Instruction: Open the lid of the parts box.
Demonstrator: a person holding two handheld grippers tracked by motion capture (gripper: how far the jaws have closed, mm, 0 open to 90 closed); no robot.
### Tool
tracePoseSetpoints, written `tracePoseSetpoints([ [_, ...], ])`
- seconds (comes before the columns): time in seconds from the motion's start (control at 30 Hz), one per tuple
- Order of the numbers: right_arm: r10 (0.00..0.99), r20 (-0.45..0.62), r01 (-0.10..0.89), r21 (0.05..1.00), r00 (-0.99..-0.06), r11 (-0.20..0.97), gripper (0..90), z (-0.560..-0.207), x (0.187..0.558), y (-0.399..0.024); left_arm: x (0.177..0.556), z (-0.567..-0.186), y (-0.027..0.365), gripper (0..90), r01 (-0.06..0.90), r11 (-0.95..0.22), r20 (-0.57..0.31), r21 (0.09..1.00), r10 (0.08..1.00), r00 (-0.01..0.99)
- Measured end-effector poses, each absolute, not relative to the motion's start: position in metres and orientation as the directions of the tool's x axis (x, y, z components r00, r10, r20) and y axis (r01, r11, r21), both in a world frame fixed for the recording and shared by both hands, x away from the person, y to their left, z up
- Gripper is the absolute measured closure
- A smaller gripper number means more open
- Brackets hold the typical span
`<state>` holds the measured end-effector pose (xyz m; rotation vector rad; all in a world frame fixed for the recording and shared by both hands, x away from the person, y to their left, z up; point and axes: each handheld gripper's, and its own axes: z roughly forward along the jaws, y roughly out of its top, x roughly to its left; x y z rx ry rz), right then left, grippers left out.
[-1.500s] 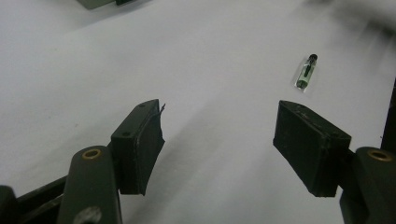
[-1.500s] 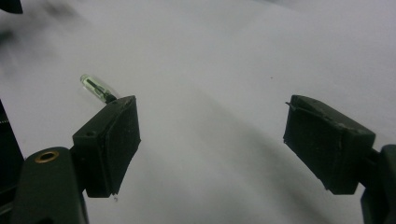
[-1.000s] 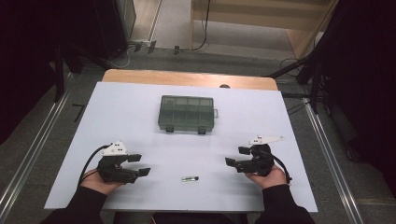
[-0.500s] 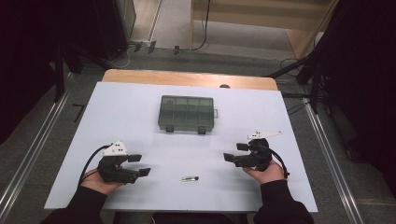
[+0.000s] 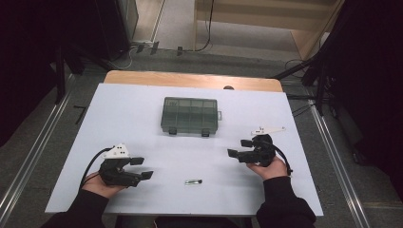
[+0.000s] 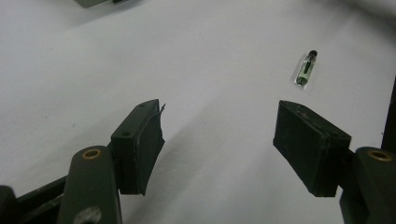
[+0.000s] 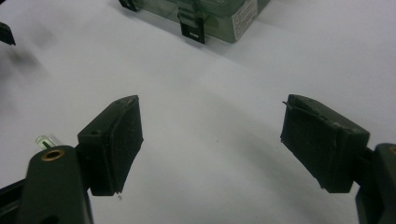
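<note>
Fingers on both of your grippers stand wide apart with nothing between them. Your left gripper (image 5: 141, 168) rests low on the white worktop (image 5: 142, 114) at its near left, pointing toward the middle; in the left gripper view (image 6: 219, 140) its fingers frame bare white surface. Your right gripper (image 5: 240, 148) sits at the near right, fingers turned leftward, and in the right gripper view (image 7: 210, 140) they also frame bare surface. A small clear vial (image 5: 193, 182) with green inside and a dark cap lies flat near the front edge, between the two grippers but touching neither; it shows beyond the fingers in the left gripper view (image 6: 306, 68). A closed grey-green compartment box (image 5: 190, 115) sits farther back at the centre, its latches (image 7: 193, 27) facing you
</note>
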<state>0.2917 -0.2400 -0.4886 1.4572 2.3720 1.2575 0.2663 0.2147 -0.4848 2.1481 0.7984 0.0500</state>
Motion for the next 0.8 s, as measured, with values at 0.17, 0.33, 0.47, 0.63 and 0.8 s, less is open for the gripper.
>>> tracePoseSetpoints([
  [0.17, 0.776, 0.327, 0.706, 0.679, -0.539, 0.204, 21.7, -0.488, 0.297, -0.240, 0.266, -0.485, 0.215, 32.0, 0.525, -0.457, -0.228, 0.718, 0.558, 0.798],
  [0.33, 0.777, 0.320, 0.706, 0.675, -0.542, 0.215, 21.9, -0.488, 0.303, -0.237, 0.266, -0.485, 0.214, 32.1, 0.527, -0.460, -0.228, 0.715, 0.559, 0.797],
  [0.47, 0.777, 0.319, 0.708, 0.671, -0.542, 0.219, 22.1, -0.488, 0.306, -0.235, 0.266, -0.485, 0.214, 32.1, 0.526, -0.460, -0.227, 0.715, 0.559, 0.798],
  [0.63, 0.778, 0.309, 0.706, 0.670, -0.547, 0.230, 23.3, -0.489, 0.313, -0.232, 0.266, -0.485, 0.214, 32.0, 0.527, -0.459, -0.228, 0.715, 0.559, 0.797],
  [0.8, 0.770, 0.328, 0.713, 0.665, -0.547, 0.223, 25.5, -0.489, 0.319, -0.230, 0.266, -0.485, 0.214, 32.1, 0.526, -0.462, -0.228, 0.714, 0.557, 0.799],
])
